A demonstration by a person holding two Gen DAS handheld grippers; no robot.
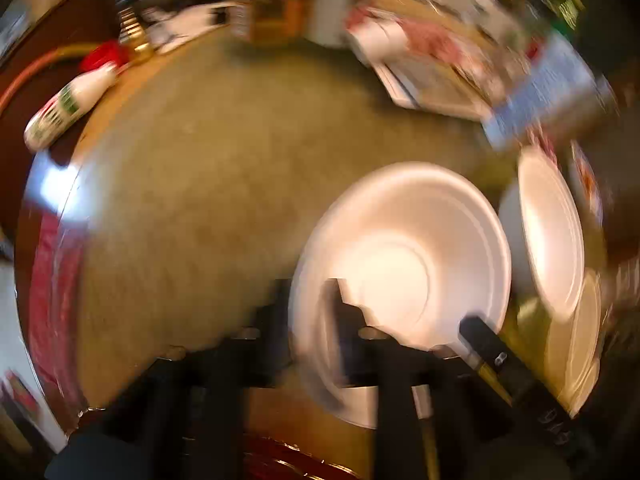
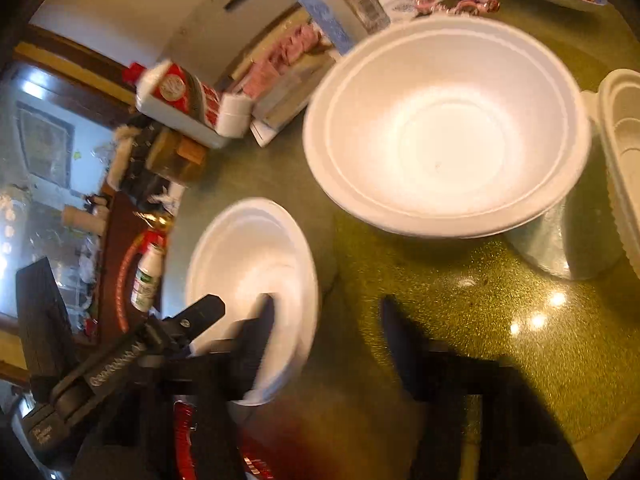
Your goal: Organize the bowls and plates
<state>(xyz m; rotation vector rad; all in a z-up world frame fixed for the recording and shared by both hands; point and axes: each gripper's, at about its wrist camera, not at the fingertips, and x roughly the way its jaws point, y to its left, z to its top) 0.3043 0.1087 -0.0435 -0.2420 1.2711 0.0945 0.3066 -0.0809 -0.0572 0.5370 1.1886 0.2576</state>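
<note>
A small white foam bowl (image 2: pixel 256 264) sits near the front edge of a green speckled table (image 2: pixel 460 320). The left gripper (image 1: pixel 310 300) has its fingers pressed together, pinching the bowl's rim. The right gripper (image 2: pixel 326 320) has its fingers spread, one inside the bowl and one outside over bare table, straddling the opposite rim. Behind it, apart, a stack of large white bowls (image 2: pixel 448 128) rests beside a foam lidded box (image 2: pixel 624 160). Left of the small bowl the tabletop is open as far as a small white bottle (image 1: pixel 68 108) at its rim. Boxes and jars, blurred, crowd the far edge.
</note>
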